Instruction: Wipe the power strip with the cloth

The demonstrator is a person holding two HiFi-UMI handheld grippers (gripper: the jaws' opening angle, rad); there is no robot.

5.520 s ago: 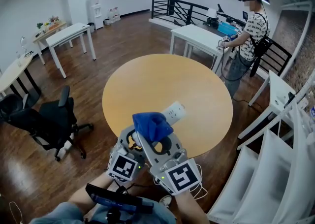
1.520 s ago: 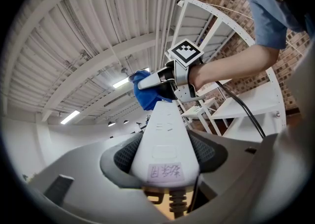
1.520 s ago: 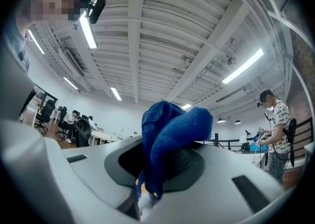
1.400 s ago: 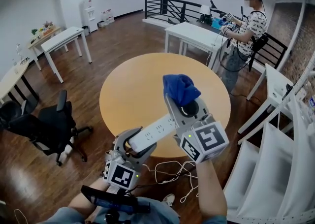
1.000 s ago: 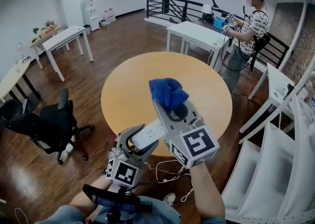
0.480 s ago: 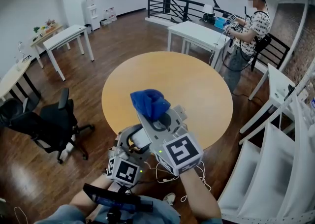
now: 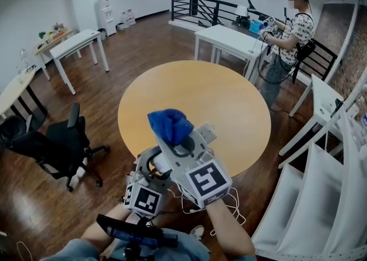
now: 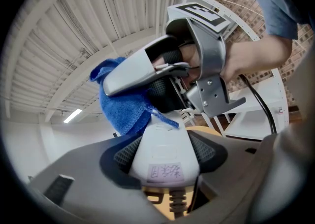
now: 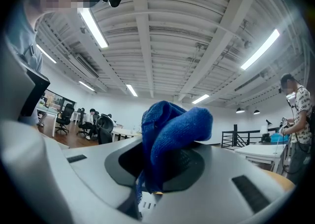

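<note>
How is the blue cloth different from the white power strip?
The cloth is blue, soft-looking and bunched up; the power strip is white, hard and long. The cloth sits in the right tongs, the power strip in the left tongs. The power strip has a cord; the cloth has none. Both are held up off the round table.

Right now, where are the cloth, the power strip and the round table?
cloth (image 7: 168, 125), head view, middle of the bunched fabric.
power strip (image 8: 165, 146), left gripper view, its white body.
round table (image 7: 189, 90), head view, bare top.
</note>
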